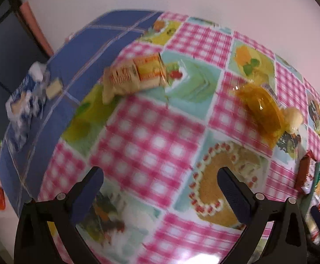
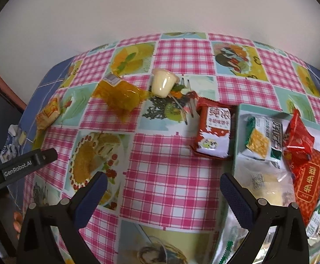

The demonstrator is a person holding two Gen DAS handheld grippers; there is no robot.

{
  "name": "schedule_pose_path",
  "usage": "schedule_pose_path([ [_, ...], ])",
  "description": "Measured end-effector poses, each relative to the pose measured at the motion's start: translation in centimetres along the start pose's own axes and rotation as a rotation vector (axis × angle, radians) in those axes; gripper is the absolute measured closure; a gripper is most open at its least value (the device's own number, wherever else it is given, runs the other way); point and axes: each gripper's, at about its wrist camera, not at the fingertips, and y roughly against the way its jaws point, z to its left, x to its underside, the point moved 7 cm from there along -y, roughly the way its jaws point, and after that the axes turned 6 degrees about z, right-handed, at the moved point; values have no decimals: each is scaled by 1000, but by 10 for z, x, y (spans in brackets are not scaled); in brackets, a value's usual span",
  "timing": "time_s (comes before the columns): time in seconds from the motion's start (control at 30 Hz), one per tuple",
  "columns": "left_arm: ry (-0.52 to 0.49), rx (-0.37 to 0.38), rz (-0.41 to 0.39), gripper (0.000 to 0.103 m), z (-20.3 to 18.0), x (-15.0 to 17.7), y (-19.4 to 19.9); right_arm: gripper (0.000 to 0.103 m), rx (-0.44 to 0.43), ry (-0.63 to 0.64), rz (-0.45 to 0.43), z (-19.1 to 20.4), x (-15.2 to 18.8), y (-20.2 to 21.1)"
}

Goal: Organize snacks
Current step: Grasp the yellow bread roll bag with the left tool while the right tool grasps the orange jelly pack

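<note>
My left gripper [image 1: 160,176] is open and empty above the checked tablecloth. Ahead of it lie a yellow cracker packet [image 1: 135,74], an orange jelly pack [image 1: 261,110] and a cream pudding cup [image 1: 294,116]. My right gripper [image 2: 163,181] is open and empty. In its view a teal tray [image 2: 237,136] at the right holds several snack packets, among them a green-white one [image 2: 265,140] and a red one [image 2: 307,176]. A red-white packet [image 2: 215,132] lies just left of the tray. The jelly pack [image 2: 120,94], the cup [image 2: 163,83] and the cracker packet [image 2: 48,112] lie further left.
The table [image 2: 182,52] stands against a pale wall. A torn blue-white wrapper [image 1: 25,101] lies on the blue cloth at the table's left edge. The left gripper's body [image 2: 21,167] shows at the left of the right wrist view.
</note>
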Motion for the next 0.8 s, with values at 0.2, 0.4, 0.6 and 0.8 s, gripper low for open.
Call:
schedule_pose_path([
  [0.2,-84,19,-28,0,10,-21,-10,0,2,39,-29,7,-12,-2],
  [0.4,-218,30,-69,0,20,-55,-7,0,1,77,-22,20,-29,-11],
  [0.6,-270,65,-81,0,38,-93,-8,0,-25,122,-11,41,-66,-16],
  [0.8,-329,72,-79,0,40,-117,-22,1,-52,187,19,64,-107,-27],
])
